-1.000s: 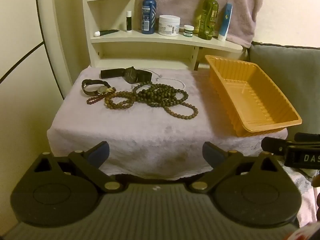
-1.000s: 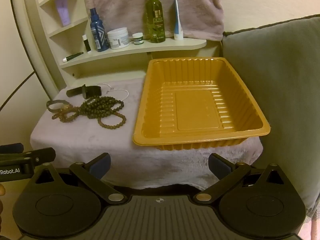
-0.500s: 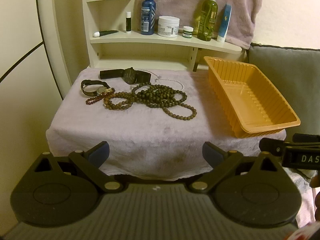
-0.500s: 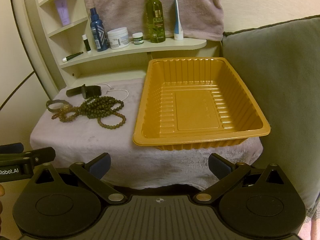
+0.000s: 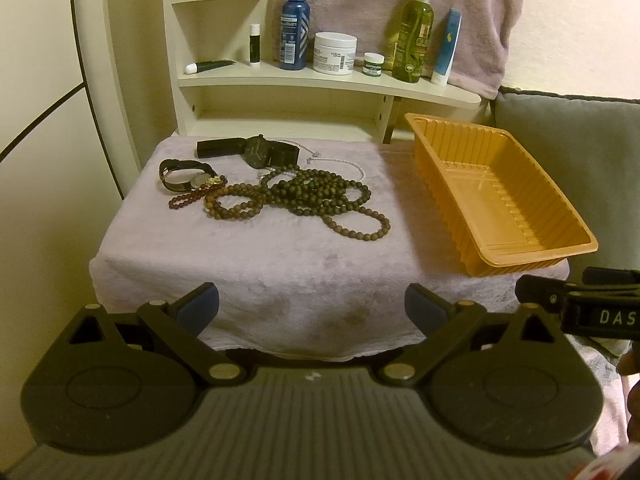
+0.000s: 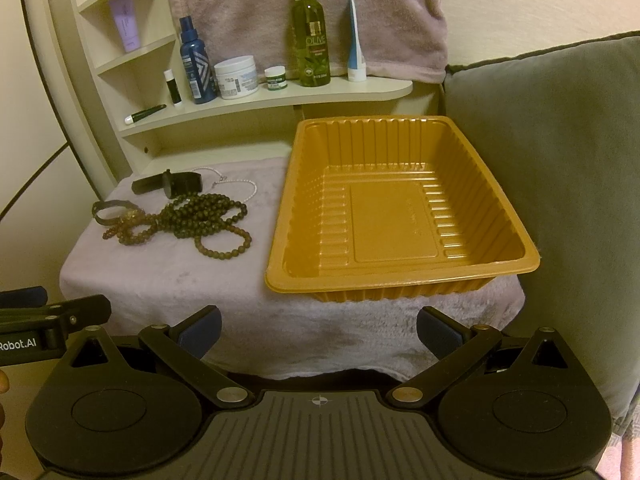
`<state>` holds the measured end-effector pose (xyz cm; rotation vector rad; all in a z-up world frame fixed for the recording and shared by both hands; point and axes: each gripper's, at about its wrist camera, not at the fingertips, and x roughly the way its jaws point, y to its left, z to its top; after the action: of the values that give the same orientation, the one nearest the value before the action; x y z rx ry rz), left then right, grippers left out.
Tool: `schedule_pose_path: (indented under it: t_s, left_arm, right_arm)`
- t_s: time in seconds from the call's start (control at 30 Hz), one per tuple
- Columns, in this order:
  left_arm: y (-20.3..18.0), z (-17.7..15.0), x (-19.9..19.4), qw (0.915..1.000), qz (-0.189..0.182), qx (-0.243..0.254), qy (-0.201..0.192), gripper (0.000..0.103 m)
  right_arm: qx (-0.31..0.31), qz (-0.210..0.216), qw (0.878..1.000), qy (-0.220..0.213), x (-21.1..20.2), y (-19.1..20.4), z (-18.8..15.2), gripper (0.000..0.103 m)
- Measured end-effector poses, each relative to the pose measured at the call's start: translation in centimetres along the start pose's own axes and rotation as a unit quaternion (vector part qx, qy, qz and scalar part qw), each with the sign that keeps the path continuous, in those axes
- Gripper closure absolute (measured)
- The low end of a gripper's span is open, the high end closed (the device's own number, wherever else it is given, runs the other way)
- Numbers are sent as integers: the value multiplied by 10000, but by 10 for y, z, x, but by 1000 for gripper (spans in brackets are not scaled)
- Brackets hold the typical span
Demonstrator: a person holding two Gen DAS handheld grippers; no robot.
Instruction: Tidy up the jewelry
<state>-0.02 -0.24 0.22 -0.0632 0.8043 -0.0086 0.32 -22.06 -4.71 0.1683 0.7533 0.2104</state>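
A heap of dark bead necklaces [image 5: 316, 196] [image 6: 204, 218] lies on a cloth-covered table [image 5: 280, 264]. A black watch [image 5: 258, 151], a small strap watch [image 5: 186, 175], a reddish bead bracelet [image 5: 186, 200] and a thin white chain [image 5: 352, 166] lie with it. An empty orange plastic tray [image 5: 500, 200] [image 6: 392, 208] stands on the table's right. My left gripper [image 5: 312, 308] is open and empty in front of the table edge. My right gripper [image 6: 318, 330] is open and empty, in front of the tray.
A cream shelf [image 5: 328, 80] behind the table holds bottles, jars and tubes. A pink towel [image 6: 304, 12] hangs behind it. A grey cushion [image 6: 560, 152] stands to the right of the tray.
Both grippers stay almost still and open; the left view has shifted very slightly. Nothing on the table has moved.
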Motion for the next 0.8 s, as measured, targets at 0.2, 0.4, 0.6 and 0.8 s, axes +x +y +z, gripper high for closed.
schedule_pose_path:
  t_s: [0.2, 0.4, 0.6, 0.8]
  left_arm:
    - [-2, 0, 0, 10000, 4, 1, -5, 4]
    - [-3, 0, 0, 10000, -1, 1, -8, 4]
    - [-3, -1, 0, 10000, -6, 0, -11, 4]
    - [-4, 0, 0, 10000, -10, -3, -6, 4]
  right_arm:
    - [-4, 0, 10000, -2, 0, 0, 0, 0]
    - [-5, -3, 10000, -6, -1, 0, 0, 0]
    - [-4, -6, 10000, -7, -1, -1, 1, 0]
    - [-6, -3, 10000, -6, 0, -1, 0, 0]
